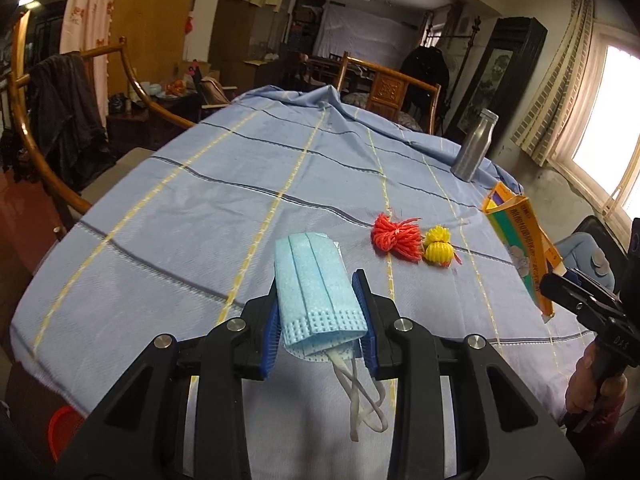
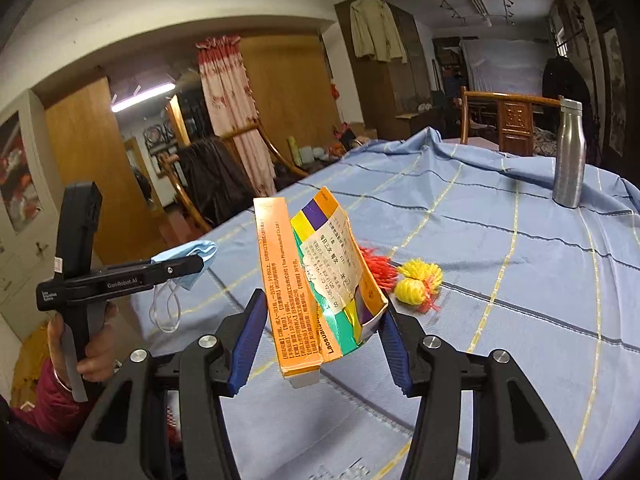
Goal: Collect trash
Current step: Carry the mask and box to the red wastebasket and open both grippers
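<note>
The left gripper (image 1: 320, 312) is clamped on a folded blue face mask (image 1: 310, 284), whose white ear loops (image 1: 366, 396) dangle below the pads. Beyond it on the blue checked tablecloth (image 1: 180, 208) lie a red yarn bundle (image 1: 396, 236) and, touching its right side, a yellow yarn bundle (image 1: 437, 246). A steel bottle (image 1: 474, 146) stands far right. At the right edge the right gripper (image 1: 560, 284) holds an orange medicine box (image 1: 520, 240)

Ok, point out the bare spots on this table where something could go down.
The cloth is bare over the whole half on the dark-jacket chair's side, and between the bottle and the raised fold. It is crowded near the red and yellow pompoms.
</note>
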